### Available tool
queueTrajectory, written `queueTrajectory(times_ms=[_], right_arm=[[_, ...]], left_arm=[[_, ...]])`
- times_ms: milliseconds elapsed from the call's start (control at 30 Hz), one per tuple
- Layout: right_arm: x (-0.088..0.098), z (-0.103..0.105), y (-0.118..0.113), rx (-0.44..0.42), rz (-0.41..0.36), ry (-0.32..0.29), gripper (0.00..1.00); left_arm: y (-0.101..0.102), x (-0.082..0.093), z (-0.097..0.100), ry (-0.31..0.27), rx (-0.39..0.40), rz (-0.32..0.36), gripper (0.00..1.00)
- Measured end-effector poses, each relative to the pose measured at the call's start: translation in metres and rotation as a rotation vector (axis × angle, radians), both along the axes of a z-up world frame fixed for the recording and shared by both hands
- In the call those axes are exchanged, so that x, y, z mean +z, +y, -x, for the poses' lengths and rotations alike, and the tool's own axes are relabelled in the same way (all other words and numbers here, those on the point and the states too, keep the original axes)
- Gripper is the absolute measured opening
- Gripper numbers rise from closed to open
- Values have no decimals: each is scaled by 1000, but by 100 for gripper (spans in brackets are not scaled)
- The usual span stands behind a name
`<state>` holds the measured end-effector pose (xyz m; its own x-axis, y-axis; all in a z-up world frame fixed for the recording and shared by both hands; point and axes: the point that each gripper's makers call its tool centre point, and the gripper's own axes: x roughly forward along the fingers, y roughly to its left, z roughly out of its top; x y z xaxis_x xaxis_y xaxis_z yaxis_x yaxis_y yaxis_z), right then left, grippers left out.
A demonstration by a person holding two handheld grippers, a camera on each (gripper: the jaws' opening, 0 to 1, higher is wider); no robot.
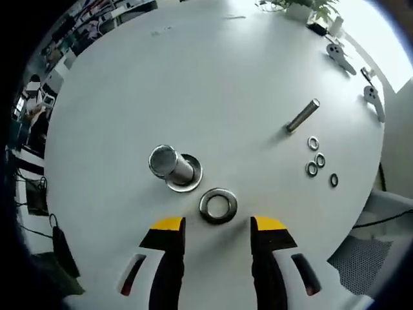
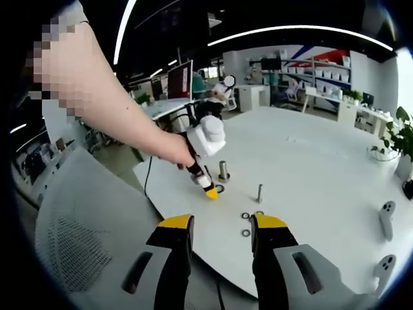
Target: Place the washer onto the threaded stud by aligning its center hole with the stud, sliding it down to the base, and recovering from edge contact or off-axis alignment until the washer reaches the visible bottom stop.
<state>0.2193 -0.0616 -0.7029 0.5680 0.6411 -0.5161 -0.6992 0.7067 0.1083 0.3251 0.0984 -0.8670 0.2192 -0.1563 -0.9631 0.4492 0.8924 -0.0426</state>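
A steel washer (image 1: 218, 205) lies flat on the white table (image 1: 213, 84), just beyond my left gripper (image 1: 218, 225), which is open with the washer ahead of the gap between its yellow-tipped jaws. Behind the washer to the left stands the metal stud (image 1: 171, 165) on its round base flange (image 1: 189, 177). In the right gripper view my right gripper (image 2: 221, 223) is open and empty, held off the table's near edge. There the left gripper (image 2: 208, 188) hangs over the washer (image 2: 220, 188), with the stud (image 2: 223, 170) beside it.
A loose metal rod (image 1: 302, 115) lies to the right, with several small washers (image 1: 316, 158) near it. Two grey controllers (image 1: 340, 57) rest by the far right edge, close to a potted plant (image 1: 303, 8). A mesh chair (image 2: 77, 239) stands at the table's edge.
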Motion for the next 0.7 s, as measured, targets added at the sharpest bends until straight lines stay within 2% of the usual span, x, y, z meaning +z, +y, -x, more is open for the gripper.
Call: queueTrajectory(times_ms=[33, 67, 100, 233, 533, 700], right_arm=[[0, 0, 0, 1, 0, 0, 37], [0, 0, 0, 2, 1, 0, 37], [0, 0, 0, 2, 0, 0, 37], [0, 0, 0, 0, -1, 1, 37], [-1, 1, 1, 6, 1, 5, 37], [-1, 1, 1, 6, 0, 5, 37]], left_arm=[[-1, 0, 1, -2, -23, -8, 39], [1, -1, 3, -3, -102, -51, 38], [1, -1, 4, -1, -138, -73, 38], [-1, -1, 1, -17, -43, -44, 38], [-2, 0, 3, -15, -50, -44, 38], [-4, 1, 8, -29, -53, -38, 33]])
